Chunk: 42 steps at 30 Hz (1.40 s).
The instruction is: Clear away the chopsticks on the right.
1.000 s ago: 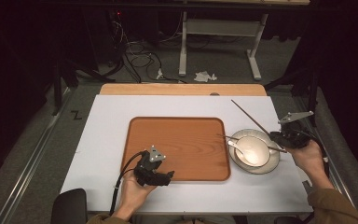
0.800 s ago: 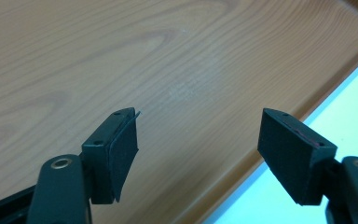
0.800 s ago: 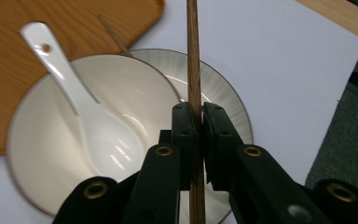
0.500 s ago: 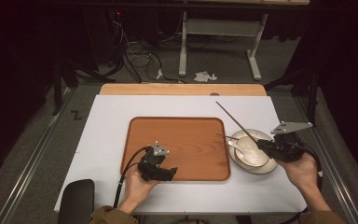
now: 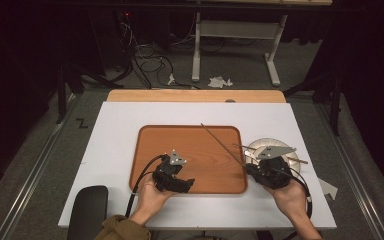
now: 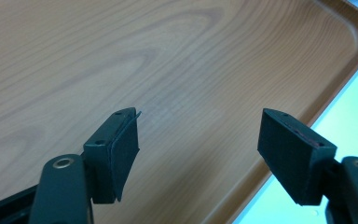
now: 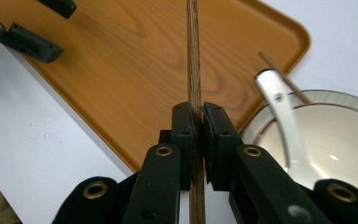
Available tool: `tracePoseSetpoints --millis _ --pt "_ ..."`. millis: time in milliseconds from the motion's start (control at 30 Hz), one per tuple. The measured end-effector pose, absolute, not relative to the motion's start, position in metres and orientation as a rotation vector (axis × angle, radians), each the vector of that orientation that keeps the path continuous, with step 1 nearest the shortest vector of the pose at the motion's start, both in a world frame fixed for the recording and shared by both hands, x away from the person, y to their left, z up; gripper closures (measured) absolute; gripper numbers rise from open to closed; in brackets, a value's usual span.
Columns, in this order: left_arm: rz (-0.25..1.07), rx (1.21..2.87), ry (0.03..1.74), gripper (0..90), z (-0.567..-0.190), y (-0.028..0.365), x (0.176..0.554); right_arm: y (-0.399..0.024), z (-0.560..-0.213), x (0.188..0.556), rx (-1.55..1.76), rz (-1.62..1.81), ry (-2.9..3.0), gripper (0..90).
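Chopstick over wooden tray

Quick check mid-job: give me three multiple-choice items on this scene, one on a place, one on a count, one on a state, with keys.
1. Where does the bowl sit?
A. right of the tray
B. on the tray
C. left of the tray

2. How many spoons lie in the bowl?
A. none
B. one
C. three

3. How do the right gripper jaws stand?
A. wide open
B. shut on a chopstick
C. shut on the spoon

Answers: 1 A, bowl rests on the white table beside the tray; 2 B, one white spoon shows; 3 B, pads pinch the thin wooden stick.
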<state>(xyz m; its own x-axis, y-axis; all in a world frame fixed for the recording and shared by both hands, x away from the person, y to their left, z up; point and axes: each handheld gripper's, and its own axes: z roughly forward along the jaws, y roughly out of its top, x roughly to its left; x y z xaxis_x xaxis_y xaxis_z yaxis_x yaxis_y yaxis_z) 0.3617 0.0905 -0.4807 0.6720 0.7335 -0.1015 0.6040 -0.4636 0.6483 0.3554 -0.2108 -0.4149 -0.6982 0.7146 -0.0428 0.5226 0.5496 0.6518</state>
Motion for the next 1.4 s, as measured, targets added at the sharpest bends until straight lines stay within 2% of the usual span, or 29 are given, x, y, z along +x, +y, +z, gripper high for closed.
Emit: tracePoseSetpoints --millis 433,1033,1400 --pt "0.271 2.236 1.022 28.9 -0.481 0.089 0.361 -0.181 -0.462 0.365 1.075 0.799 2.509 84.9" --pt "0.297 2.244 1.037 28.8 -0.482 0.092 0.355 -0.171 -0.490 0.380 1.099 0.719 2.555 84.8" --pt "0.297 2.246 1.037 28.8 -0.482 0.093 0.355 -0.178 -0.492 0.383 1.160 0.715 2.507 83.7"
